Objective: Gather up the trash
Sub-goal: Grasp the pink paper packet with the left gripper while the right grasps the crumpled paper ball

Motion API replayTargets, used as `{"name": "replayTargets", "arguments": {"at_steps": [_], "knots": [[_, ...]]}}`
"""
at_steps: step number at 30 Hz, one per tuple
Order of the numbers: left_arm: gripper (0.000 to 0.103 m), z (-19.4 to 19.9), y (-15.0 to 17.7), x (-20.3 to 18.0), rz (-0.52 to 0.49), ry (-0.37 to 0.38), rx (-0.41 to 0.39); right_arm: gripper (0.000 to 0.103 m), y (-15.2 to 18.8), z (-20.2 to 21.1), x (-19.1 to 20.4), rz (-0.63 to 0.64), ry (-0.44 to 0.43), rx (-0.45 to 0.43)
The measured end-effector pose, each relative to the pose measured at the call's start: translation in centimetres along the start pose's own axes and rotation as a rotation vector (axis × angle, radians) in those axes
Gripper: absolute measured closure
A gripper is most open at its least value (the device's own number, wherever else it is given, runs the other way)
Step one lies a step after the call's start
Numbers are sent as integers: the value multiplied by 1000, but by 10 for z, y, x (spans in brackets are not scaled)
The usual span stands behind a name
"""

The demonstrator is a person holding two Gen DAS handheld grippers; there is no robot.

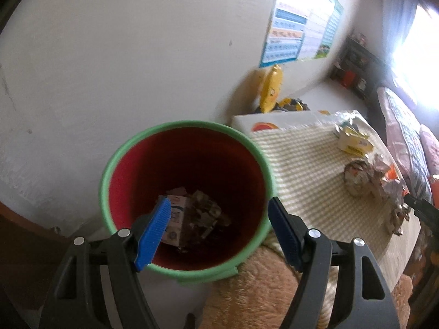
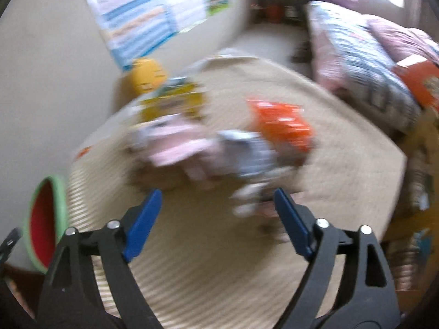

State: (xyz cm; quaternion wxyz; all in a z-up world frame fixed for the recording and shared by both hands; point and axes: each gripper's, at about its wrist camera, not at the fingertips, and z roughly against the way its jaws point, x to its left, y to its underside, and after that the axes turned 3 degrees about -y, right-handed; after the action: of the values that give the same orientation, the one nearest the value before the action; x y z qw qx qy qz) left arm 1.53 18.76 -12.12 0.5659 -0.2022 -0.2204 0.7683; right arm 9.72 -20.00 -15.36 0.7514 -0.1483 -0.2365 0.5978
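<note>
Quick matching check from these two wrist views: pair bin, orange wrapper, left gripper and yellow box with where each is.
1 bin
2 orange wrapper
3 left gripper
4 yellow box

A open, above the bin mouth
B on the striped cloth, far side
C beside the table, papers in its bottom
D in the blurred pile ahead of the right gripper

1-C, 2-D, 3-A, 4-B

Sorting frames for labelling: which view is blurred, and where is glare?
Right wrist view: heavy motion smear over the trash pile, though the gripper fingers stay sharp. Left wrist view: mostly sharp, bin readable; window blown out at right.
</note>
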Motion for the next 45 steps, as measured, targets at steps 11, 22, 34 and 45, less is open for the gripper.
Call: {"name": "replayTargets", "arguments": {"at_steps": [11, 22, 34, 45], "knots": [[33, 0, 12, -73, -138, 88, 52, 54, 6, -28, -40, -40, -104, 83], [33, -3, -1, -187, -316, 217, 11, 54, 63, 19, -42, -34, -220, 75], [33, -40, -43, -304, -556, 174, -31, 52, 84, 2, -64, -93, -281, 120], [70, -68, -33, -308, -539, 168, 137, 52, 87, 1, -76, -140, -331, 125]]}}
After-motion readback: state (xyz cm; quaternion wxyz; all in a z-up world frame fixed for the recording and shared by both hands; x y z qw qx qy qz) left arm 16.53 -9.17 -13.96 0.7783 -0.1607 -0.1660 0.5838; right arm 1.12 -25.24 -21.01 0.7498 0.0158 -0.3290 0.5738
